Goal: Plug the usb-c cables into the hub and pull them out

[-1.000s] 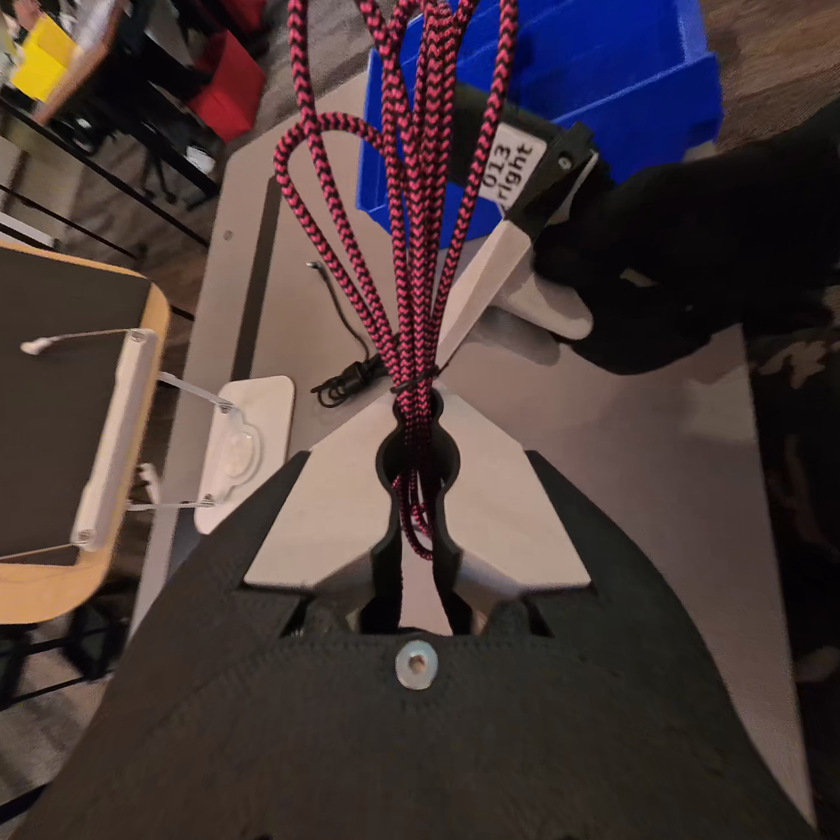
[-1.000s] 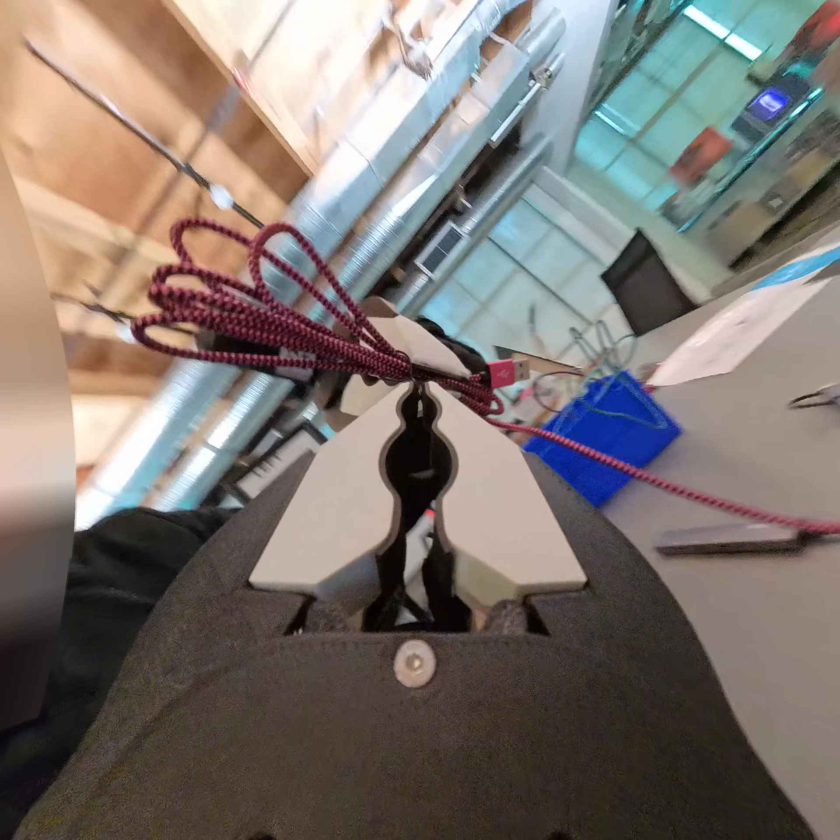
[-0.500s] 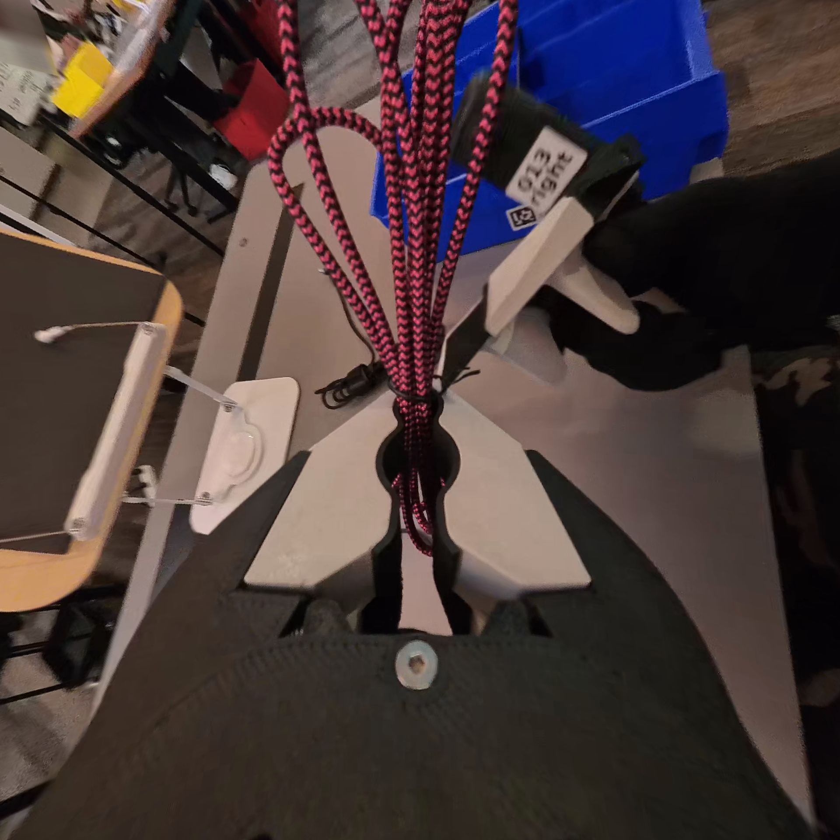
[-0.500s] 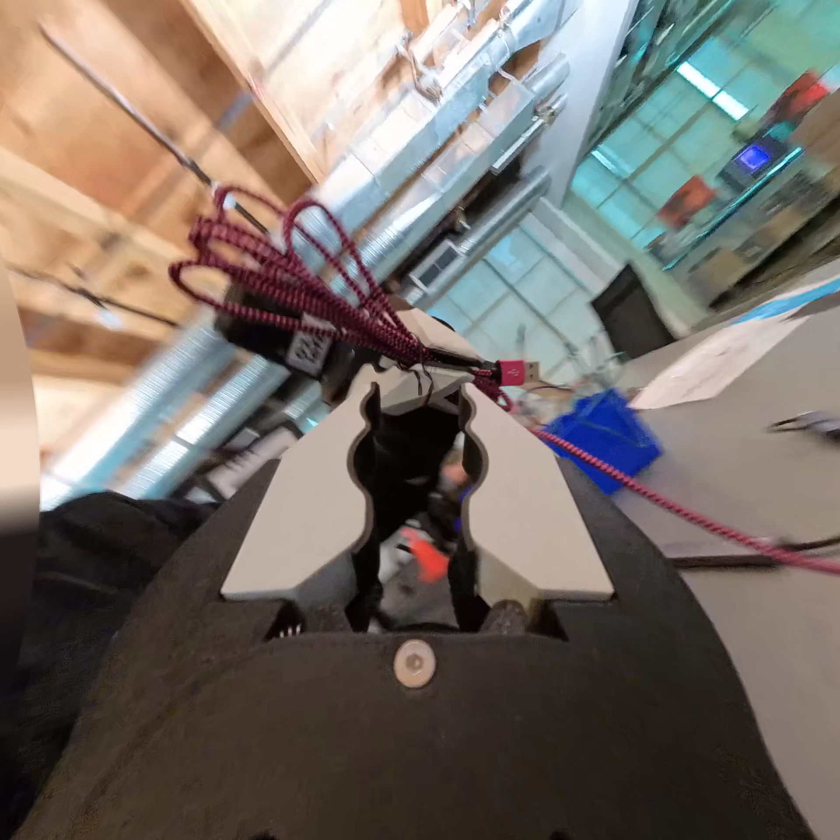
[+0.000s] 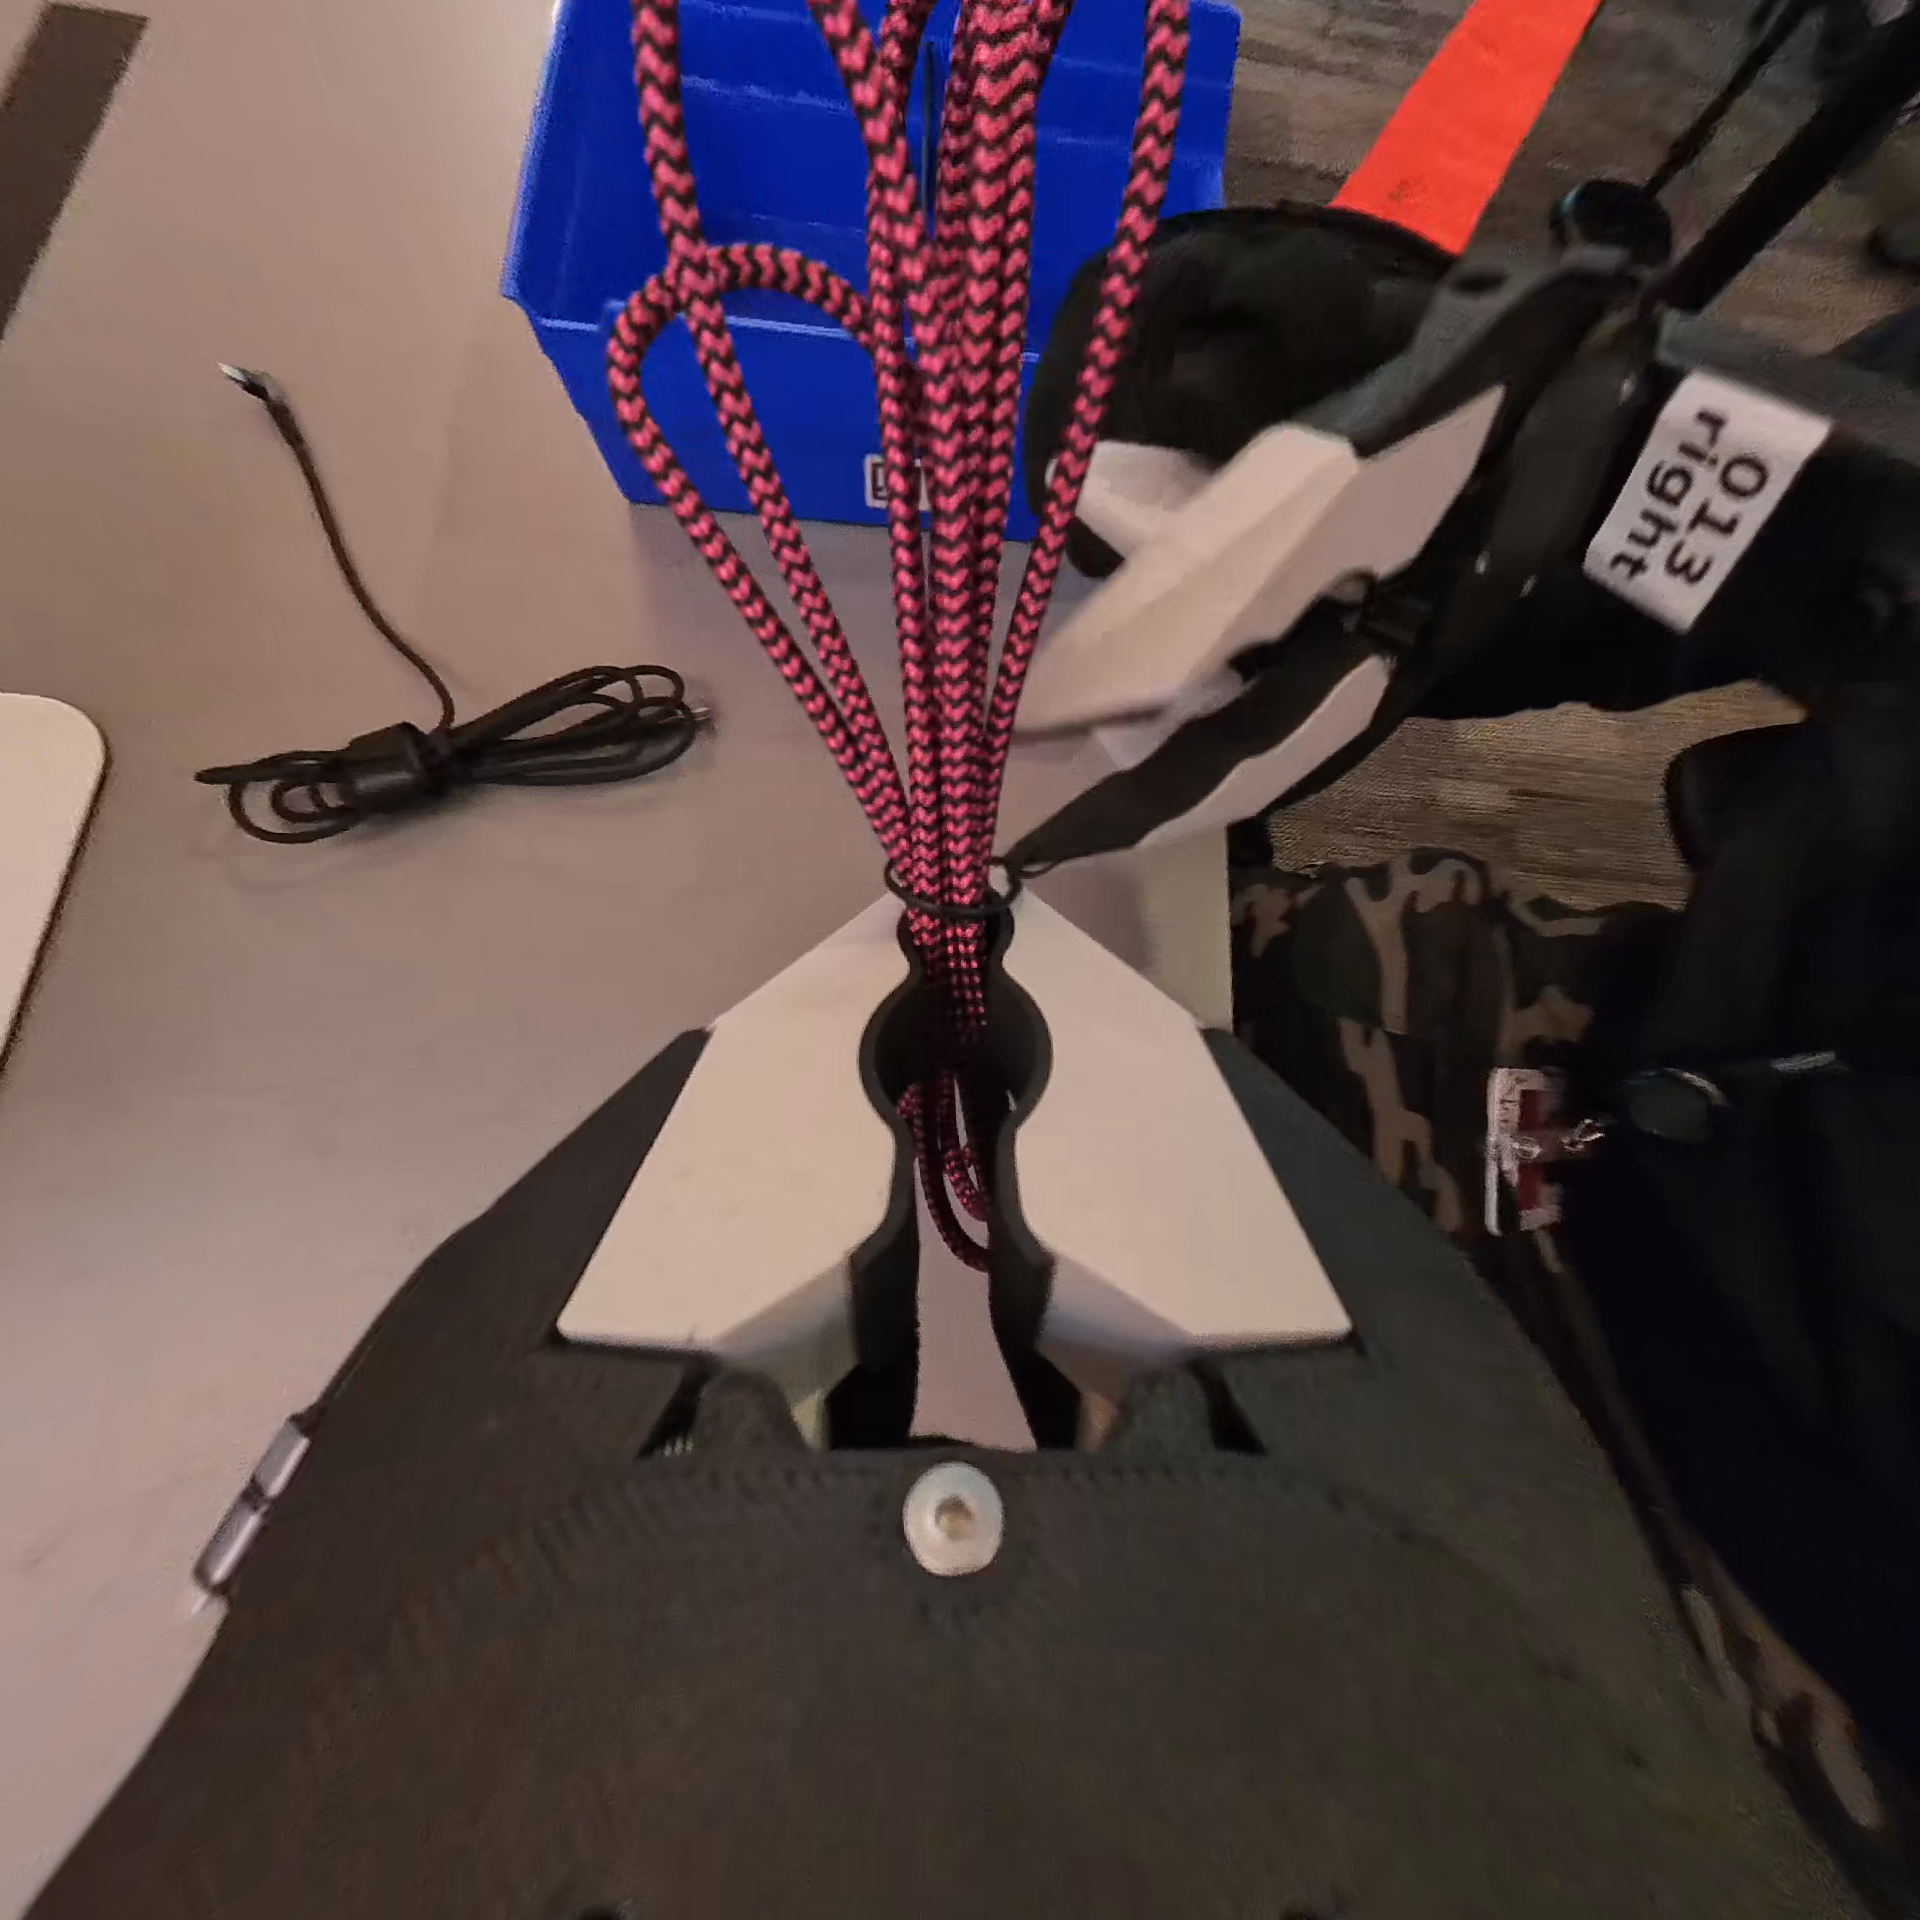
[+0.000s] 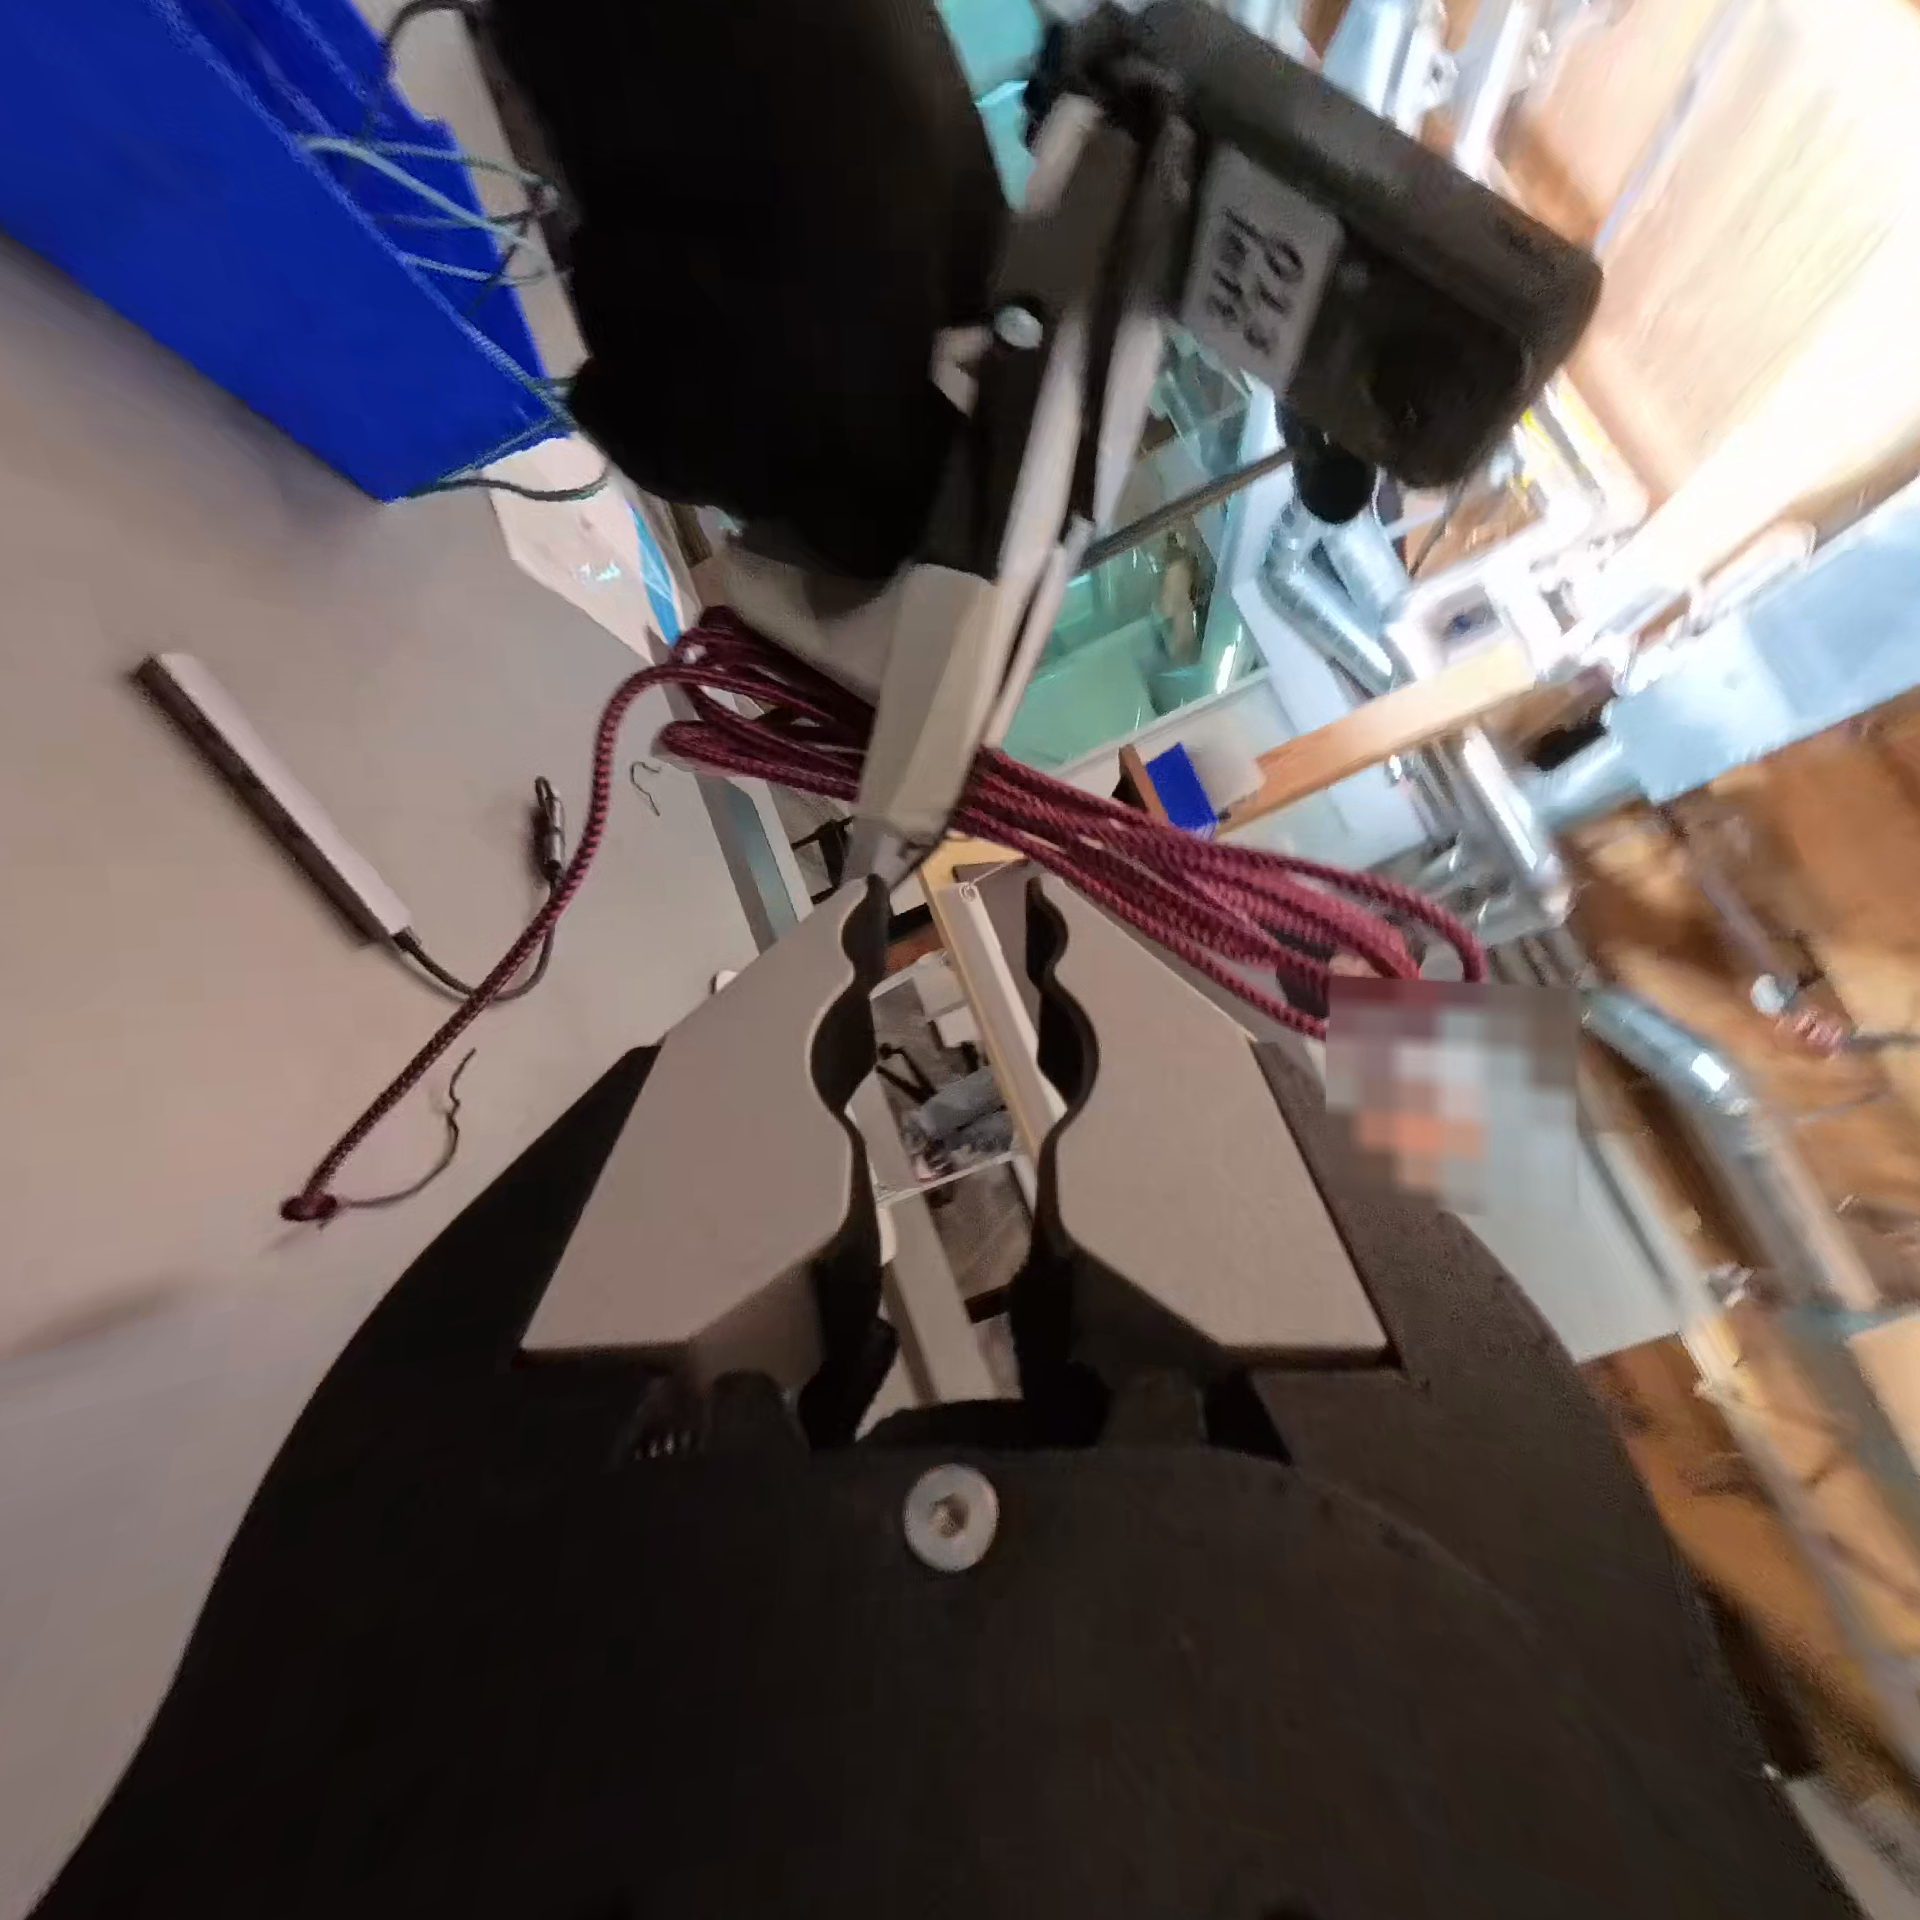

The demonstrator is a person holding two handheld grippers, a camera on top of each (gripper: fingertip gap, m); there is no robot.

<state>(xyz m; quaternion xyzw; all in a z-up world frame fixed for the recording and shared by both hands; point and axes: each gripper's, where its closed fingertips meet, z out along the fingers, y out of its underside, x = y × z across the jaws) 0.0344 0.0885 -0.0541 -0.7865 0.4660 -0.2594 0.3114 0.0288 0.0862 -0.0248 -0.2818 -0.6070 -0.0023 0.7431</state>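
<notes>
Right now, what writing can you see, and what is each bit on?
White label on the right claw: sharp, legible print; I don't quote writing.
Sticker on the blue bin: mostly hidden behind the pink braided cable.
Dark label on the left claw: blurred, unreadable.

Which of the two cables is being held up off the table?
The pink braided cable, clamped in the left gripper. The black cable lies coiled on the table.
</notes>
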